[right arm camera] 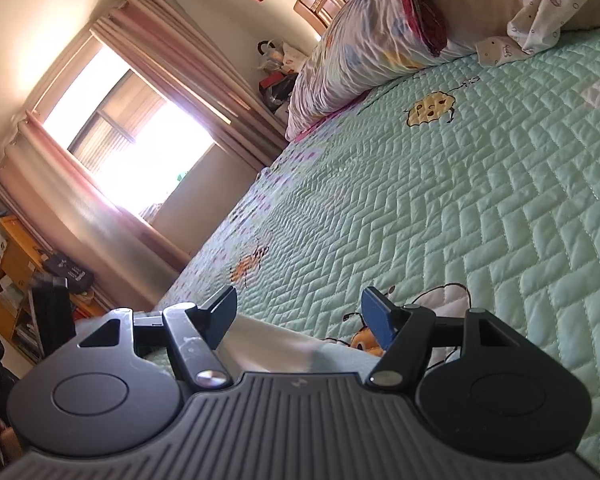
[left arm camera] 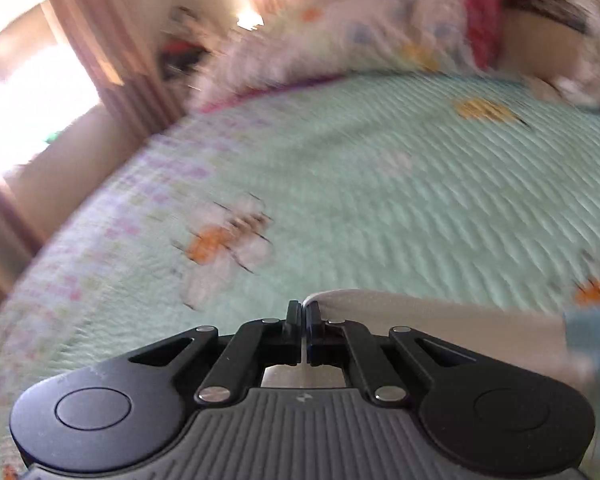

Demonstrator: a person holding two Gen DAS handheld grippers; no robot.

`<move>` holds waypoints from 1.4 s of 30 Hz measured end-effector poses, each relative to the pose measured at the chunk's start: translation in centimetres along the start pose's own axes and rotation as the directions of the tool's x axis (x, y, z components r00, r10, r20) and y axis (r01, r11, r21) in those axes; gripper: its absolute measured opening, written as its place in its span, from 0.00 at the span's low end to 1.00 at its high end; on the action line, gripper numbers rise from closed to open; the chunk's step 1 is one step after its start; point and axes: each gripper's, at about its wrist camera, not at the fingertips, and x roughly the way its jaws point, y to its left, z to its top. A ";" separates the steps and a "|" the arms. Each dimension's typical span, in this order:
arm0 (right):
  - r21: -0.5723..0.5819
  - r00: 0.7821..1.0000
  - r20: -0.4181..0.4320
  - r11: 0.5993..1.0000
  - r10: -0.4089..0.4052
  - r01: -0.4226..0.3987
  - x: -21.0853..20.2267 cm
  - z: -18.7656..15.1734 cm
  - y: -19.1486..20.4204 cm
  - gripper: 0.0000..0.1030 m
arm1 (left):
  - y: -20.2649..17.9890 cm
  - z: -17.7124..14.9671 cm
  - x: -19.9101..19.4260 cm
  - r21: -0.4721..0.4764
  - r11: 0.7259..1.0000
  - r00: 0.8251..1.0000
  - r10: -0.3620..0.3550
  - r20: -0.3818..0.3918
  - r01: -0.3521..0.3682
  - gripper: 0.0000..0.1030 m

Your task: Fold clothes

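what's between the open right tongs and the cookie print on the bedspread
Only bare quilted green bedspread lies between the right tongs and the cookie print, as the right wrist view shows.

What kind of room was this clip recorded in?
A bedroom, most likely: a bed under a mint-green quilted bedspread, a floral pillow at its head, and a curtained window beside it.

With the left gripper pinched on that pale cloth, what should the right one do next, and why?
Probably close the right gripper on the pale cloth lying below its open jaws. The left gripper is shut on one edge, so a second hold would let the piece be lifted and spread over the bedspread.
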 end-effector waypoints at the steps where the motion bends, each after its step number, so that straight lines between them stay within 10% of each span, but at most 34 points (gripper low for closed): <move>1: -0.001 1.000 -0.004 1.000 -0.001 0.001 0.1 0.0 0.0 0.68 | 0.2 0.4 0.0 -0.025 1.000 1.000 0.014 0.020 -0.014 0.00; 12: -0.132 0.979 -0.162 0.986 -0.120 0.099 2.0 -0.3 0.8 0.73 | 0.5 -1.3 -1.6 -0.129 0.988 0.996 -0.086 -0.020 0.083 0.26; 19: -0.538 0.925 -0.202 0.826 -0.321 0.169 4.0 -3.7 4.6 0.75 | -0.9 -4.7 -5.7 -0.241 0.962 0.987 -0.149 -0.063 0.130 0.77; 21: -0.602 0.921 -0.197 0.783 -0.336 0.157 4.4 -4.5 5.2 0.62 | -1.2 -5.1 -6.3 -0.279 0.953 0.985 -0.147 -0.092 0.116 0.84; 23: -0.611 0.923 -0.212 0.781 -0.320 0.130 4.5 -4.6 5.2 0.03 | -1.1 -5.1 -6.8 -0.294 0.951 0.987 -0.127 -0.104 0.091 0.87; 24: -0.614 0.923 -0.216 0.779 -0.319 0.126 4.6 -4.6 5.3 0.02 | -1.1 -5.0 -7.0 -0.294 0.953 0.988 -0.112 -0.106 0.077 0.90; 27: -0.605 0.940 -0.181 0.786 -0.288 0.125 4.9 -4.1 5.3 0.02 | -0.8 -4.5 -6.7 -0.287 0.958 0.992 -0.051 -0.119 0.015 0.97; 32: -0.428 0.941 0.140 0.838 -0.309 0.339 2.9 -0.4 3.3 0.04 | -0.3 -3.7 -4.7 -0.272 0.962 0.990 -0.013 -0.140 -0.026 0.97; 38: -0.108 0.984 0.085 0.980 -0.158 0.166 1.3 1.8 -0.4 0.53 | -0.9 -4.0 -1.7 -0.180 0.983 0.980 -0.003 -0.201 -0.034 0.97; 42: -0.080 0.974 0.167 0.983 -0.151 0.166 -0.2 1.7 -0.2 0.53 | -0.3 -4.0 -1.2 -0.183 0.982 0.986 0.014 -0.168 -0.045 0.96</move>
